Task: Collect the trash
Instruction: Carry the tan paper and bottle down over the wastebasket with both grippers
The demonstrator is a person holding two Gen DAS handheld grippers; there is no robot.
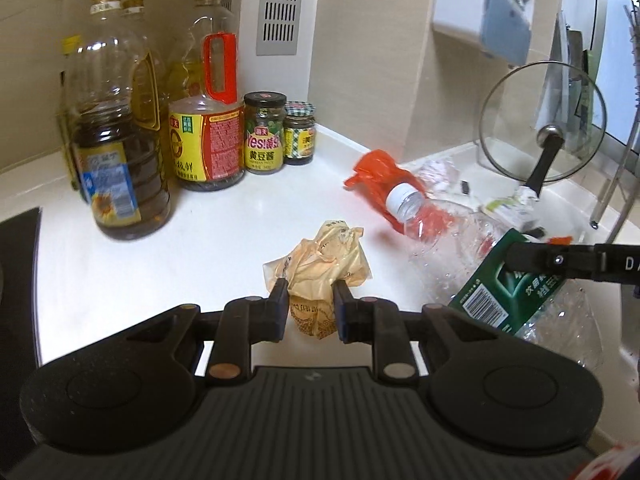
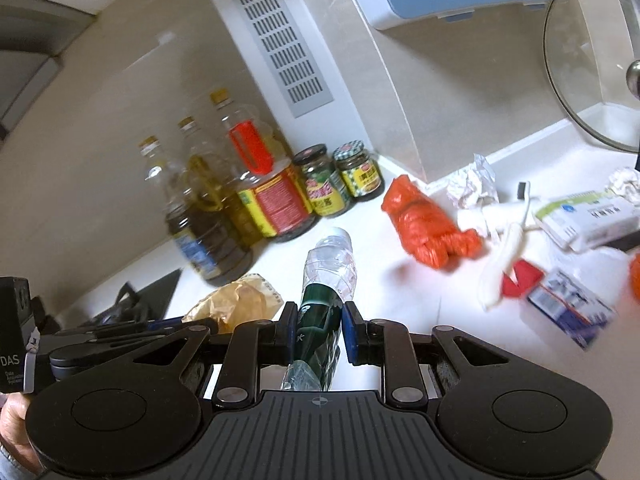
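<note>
Left gripper (image 1: 311,292) clamped on crumpled yellow wrapper (image 1: 320,258), lifted over white worktop (image 1: 208,236). Right gripper (image 2: 316,314) squeezing crushed green-label water bottle (image 2: 326,280). Orange bag (image 2: 428,224) lying near sauce jars (image 2: 338,178).

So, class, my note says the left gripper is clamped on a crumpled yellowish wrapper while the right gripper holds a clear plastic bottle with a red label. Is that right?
One detail is wrong: the label. The right gripper is shut on a clear plastic bottle whose label is dark green, as the right wrist view shows. The rest stands: the left gripper is clamped on the crumpled yellowish wrapper.
</note>
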